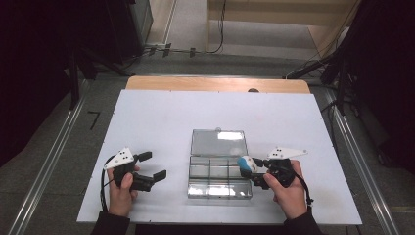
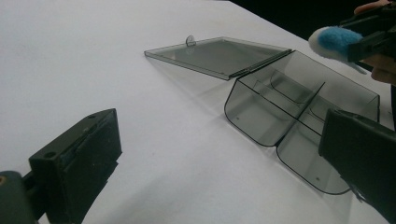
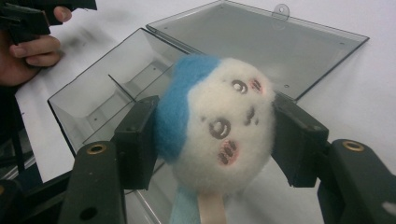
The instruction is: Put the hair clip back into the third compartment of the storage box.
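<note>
A clear plastic compartment box (image 1: 219,182) (image 2: 299,107) (image 3: 100,100) lies open mid-table, its lid (image 1: 218,143) (image 2: 219,53) (image 3: 275,42) folded flat on the far side. My right gripper (image 1: 250,171) (image 3: 217,130) is shut on a small white and blue plush toy (image 1: 246,165) (image 3: 219,126) (image 2: 334,42), held by its head just above the box's right edge. Left of the box, my left gripper (image 1: 152,166) (image 2: 224,158) rests open on the table with nothing between its jaws.
The white board (image 1: 156,117) covers a wooden table (image 1: 215,83). Dark stands and cables line the floor at both sides and at the back. The box's compartments look empty.
</note>
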